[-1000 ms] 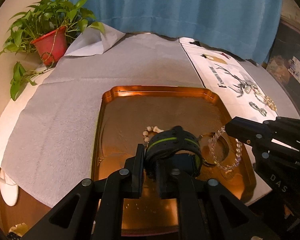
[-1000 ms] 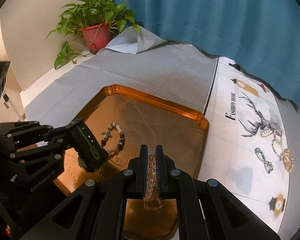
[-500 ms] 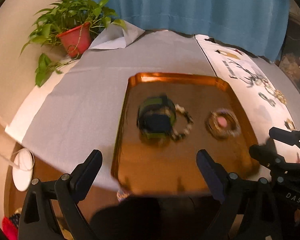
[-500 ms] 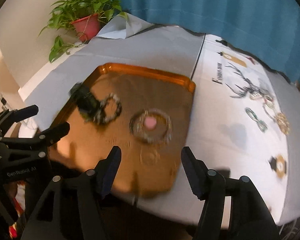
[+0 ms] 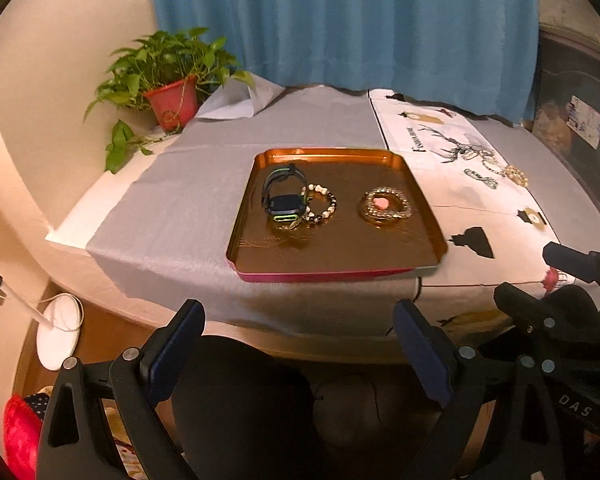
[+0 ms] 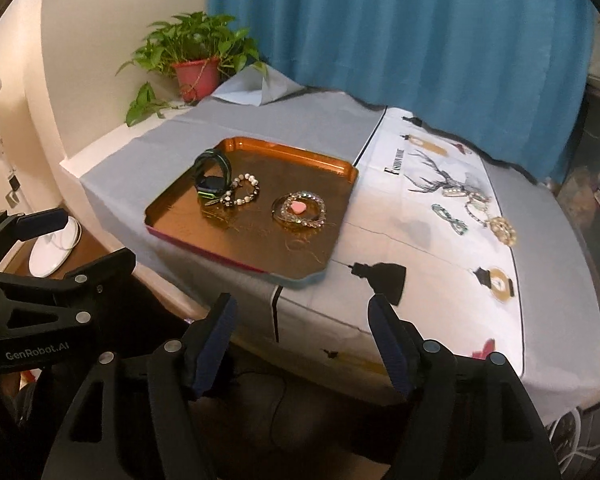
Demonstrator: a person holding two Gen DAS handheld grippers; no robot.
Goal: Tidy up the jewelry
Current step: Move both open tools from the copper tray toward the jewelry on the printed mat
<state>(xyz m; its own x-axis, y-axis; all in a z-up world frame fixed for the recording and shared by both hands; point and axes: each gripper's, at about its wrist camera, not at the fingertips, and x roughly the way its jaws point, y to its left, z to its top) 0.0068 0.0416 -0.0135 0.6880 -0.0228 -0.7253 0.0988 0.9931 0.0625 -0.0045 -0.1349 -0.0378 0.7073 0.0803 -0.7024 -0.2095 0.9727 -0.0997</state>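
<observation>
Now the left tool [image 5: 296, 344] hangs with jaws wide apart and empty, drawn back off the worktop [image 5: 172, 216], having let go of the watch [image 5: 285, 196], which stands on the copper tray [image 5: 340, 270]. On the right, the crystal bracelet [image 6: 299, 208] lies released too; the right tool [image 6: 300, 340] has just been opening, nothing between its jaws. Likely next: the pieces on the printed cloth [image 6: 420, 216].

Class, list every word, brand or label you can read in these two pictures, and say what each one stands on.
"GenRobot.AI": white letters on the left gripper, seen from the right wrist.
"DAS": on the right gripper, seen from the left wrist; the rest is cut off.
"Fashion home", as far as it can be read: small black print on the white cloth, beside the deer drawing.
The dark cabinet bears stickers too blurred to read.
</observation>
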